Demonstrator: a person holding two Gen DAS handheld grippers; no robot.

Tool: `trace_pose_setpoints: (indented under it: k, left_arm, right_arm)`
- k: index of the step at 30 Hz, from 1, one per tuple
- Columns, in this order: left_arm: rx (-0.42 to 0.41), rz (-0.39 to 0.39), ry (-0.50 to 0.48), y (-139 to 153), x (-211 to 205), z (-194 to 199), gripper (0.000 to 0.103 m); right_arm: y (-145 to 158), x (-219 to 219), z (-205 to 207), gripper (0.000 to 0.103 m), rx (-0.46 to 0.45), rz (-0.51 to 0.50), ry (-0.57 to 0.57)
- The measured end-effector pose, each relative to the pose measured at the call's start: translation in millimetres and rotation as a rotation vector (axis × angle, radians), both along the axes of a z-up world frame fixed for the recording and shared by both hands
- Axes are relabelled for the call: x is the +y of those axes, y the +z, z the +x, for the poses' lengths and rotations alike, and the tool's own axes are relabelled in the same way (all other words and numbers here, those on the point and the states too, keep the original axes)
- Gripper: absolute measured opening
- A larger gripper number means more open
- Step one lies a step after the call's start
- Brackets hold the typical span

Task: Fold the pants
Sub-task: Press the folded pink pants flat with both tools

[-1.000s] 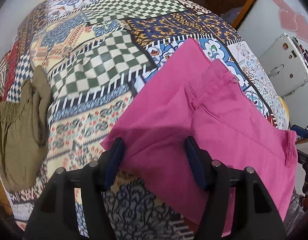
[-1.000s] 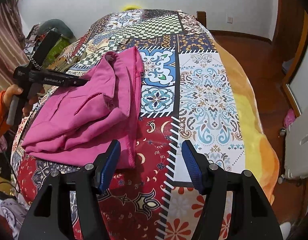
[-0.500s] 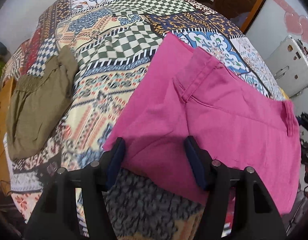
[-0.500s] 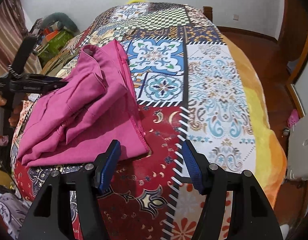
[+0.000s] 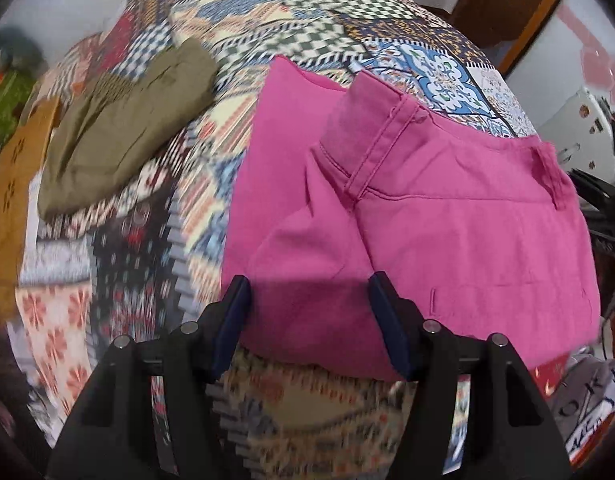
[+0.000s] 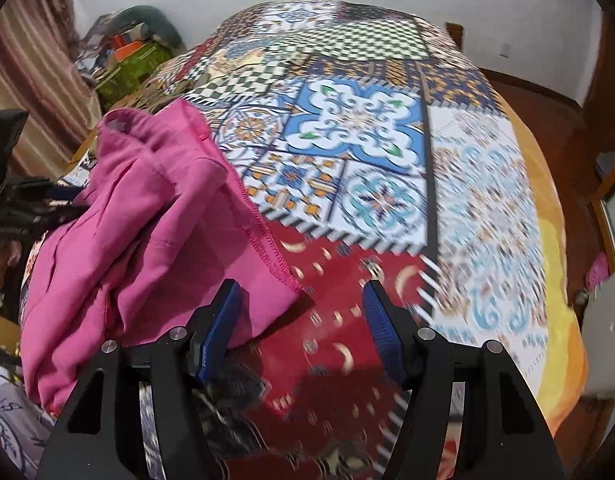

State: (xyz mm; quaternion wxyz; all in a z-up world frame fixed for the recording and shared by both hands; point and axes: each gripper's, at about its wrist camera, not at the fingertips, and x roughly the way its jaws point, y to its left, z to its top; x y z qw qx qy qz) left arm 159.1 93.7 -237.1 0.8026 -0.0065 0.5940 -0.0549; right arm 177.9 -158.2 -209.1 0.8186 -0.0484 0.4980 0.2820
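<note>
Both tools' (image 5: pixel 309 306) (image 6: pixel 299 310) contact with pink pants (image 5: pixel 407 216) unclear

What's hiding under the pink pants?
Under the pink pants lies the patchwork bedspread; its patterns show all around them. Whatever else might be beneath stays hidden, because the folded cloth covers that patch completely.

Black left gripper (image 5: pixel 309 304) and right gripper (image 6: pixel 301 308), blue pads (image 6: pixel 381 332), silver screws.
</note>
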Motion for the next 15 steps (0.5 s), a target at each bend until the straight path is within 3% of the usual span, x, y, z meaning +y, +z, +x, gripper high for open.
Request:
trace_pose_setpoints:
  k: [6,15]
  left_arm:
    - [-0.046,-0.020,0.025,10.0,14.4,-28.0,0.062]
    - [-0.140,0.052,0.111,25.8,56.9,-26.6,0.062]
  right_arm:
    - [5.6,27.2,9.3,0.059,-0.036,-0.034,0.053]
    - [45.1,17.5,-1.8,0.059,-0.076,0.004,0.030]
